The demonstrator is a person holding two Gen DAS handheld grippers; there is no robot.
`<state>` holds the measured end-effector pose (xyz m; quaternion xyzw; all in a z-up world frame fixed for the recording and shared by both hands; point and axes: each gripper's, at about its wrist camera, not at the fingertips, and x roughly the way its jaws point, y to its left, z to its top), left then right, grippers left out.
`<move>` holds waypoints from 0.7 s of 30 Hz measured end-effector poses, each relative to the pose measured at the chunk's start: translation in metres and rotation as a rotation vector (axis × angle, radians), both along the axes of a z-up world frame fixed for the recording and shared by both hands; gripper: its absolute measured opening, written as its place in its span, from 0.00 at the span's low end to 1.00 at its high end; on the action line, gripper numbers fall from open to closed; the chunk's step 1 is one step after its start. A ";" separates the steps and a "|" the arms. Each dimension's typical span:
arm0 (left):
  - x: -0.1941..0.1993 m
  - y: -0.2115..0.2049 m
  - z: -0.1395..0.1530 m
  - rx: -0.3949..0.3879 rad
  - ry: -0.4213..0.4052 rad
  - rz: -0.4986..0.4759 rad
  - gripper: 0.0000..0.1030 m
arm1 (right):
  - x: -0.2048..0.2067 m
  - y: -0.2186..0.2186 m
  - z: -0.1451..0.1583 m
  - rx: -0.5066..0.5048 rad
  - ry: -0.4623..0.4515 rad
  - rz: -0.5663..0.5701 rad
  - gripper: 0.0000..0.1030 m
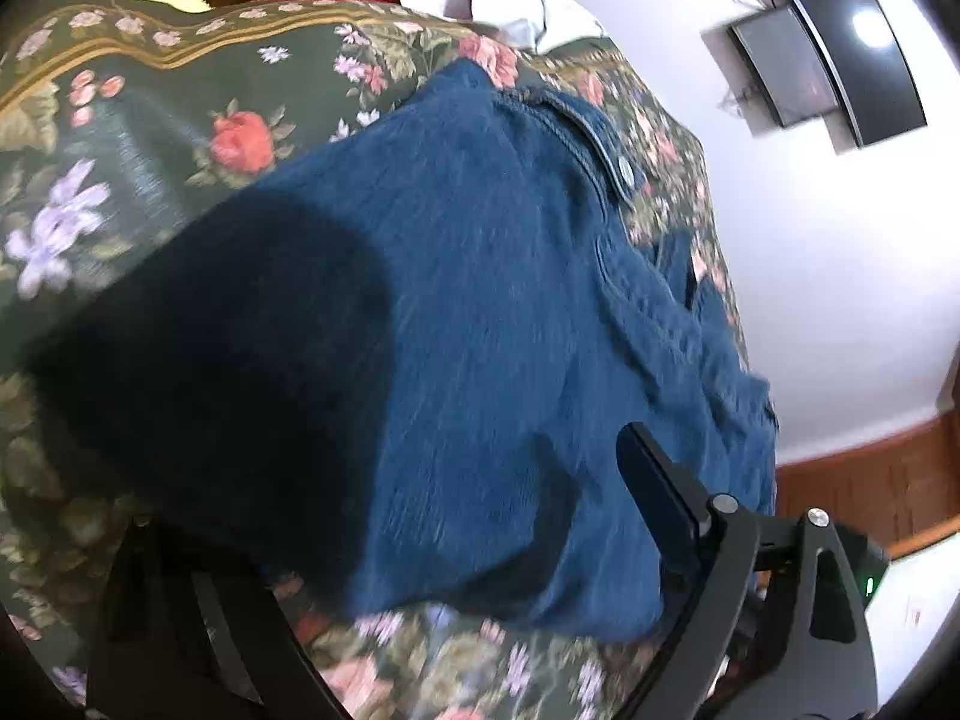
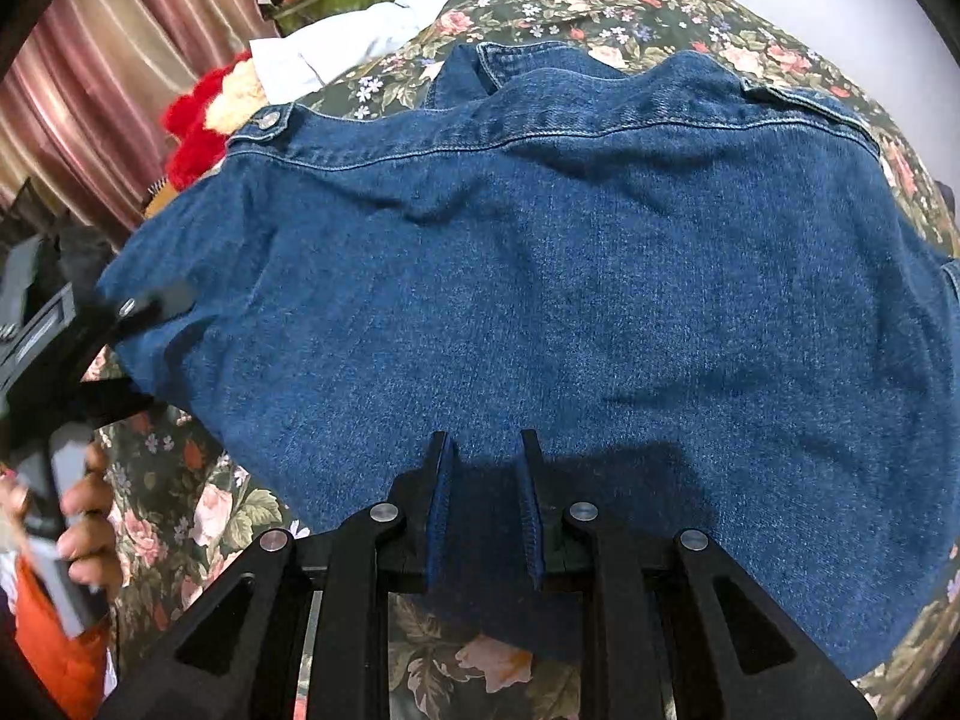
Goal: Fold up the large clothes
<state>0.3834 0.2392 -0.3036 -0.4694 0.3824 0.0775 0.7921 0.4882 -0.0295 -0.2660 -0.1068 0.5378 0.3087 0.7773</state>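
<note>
A blue denim jacket [image 2: 570, 276] lies spread, back up, on a floral bedspread [image 2: 600, 6]. My right gripper [image 2: 483, 468] sits at its near hem with the jaws partly apart and a fold of denim between the fingers [image 2: 441, 480]. In the left wrist view the jacket [image 1: 480, 330] fills the middle. My left gripper [image 1: 384, 480] is wide open over the jacket's edge, with only its right finger [image 1: 654, 480] clear. The left gripper also shows in the right wrist view [image 2: 144, 306] at the jacket's left side.
A red plush toy [image 2: 192, 132] and a white cloth [image 2: 336, 54] lie at the far end of the bed. Pink curtains [image 2: 108, 90] hang on the left. Dark screens [image 1: 840, 48] hang on the white wall beside the bed.
</note>
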 end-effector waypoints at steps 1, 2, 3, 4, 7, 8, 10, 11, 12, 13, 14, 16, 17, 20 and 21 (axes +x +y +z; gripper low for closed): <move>0.003 0.000 0.001 0.014 -0.005 0.009 0.86 | 0.001 -0.001 0.000 0.008 0.002 0.001 0.16; 0.006 -0.001 0.003 0.043 -0.004 0.023 0.81 | 0.000 -0.003 0.000 0.018 0.004 0.000 0.16; 0.008 -0.002 0.006 0.082 0.014 0.043 0.67 | 0.001 -0.005 -0.001 0.034 0.011 -0.004 0.16; 0.010 -0.003 0.008 0.130 0.044 0.063 0.54 | 0.001 -0.006 -0.001 0.045 0.015 -0.008 0.16; 0.012 -0.004 0.015 0.194 0.066 0.079 0.41 | 0.003 -0.013 0.000 0.090 0.044 -0.031 0.16; 0.012 -0.005 0.018 0.206 0.066 0.073 0.38 | 0.003 -0.014 0.000 0.101 0.053 -0.039 0.16; 0.007 -0.006 0.030 0.229 0.040 0.053 0.28 | 0.003 -0.016 0.002 0.117 0.077 -0.056 0.16; 0.005 -0.007 0.038 0.243 0.015 0.038 0.27 | 0.002 -0.015 0.004 0.114 0.083 -0.058 0.16; 0.003 -0.009 0.048 0.266 -0.014 0.025 0.27 | 0.001 -0.015 0.006 0.108 0.088 -0.059 0.16; 0.000 -0.013 0.062 0.310 -0.044 0.016 0.27 | -0.001 -0.013 0.011 0.100 0.094 -0.056 0.16; -0.004 -0.017 0.075 0.355 -0.069 0.010 0.26 | -0.003 -0.011 0.015 0.101 0.097 -0.047 0.16; -0.014 -0.026 0.101 0.447 -0.106 0.000 0.26 | -0.010 -0.004 0.025 0.124 0.101 -0.014 0.16; -0.018 -0.029 0.113 0.484 -0.118 -0.005 0.26 | -0.015 0.004 0.031 0.140 0.101 0.010 0.16; -0.032 -0.034 0.136 0.560 -0.146 -0.015 0.26 | -0.026 0.029 0.037 0.175 0.123 0.070 0.16; -0.034 -0.033 0.139 0.568 -0.149 -0.014 0.26 | -0.029 0.038 0.035 0.185 0.144 0.088 0.16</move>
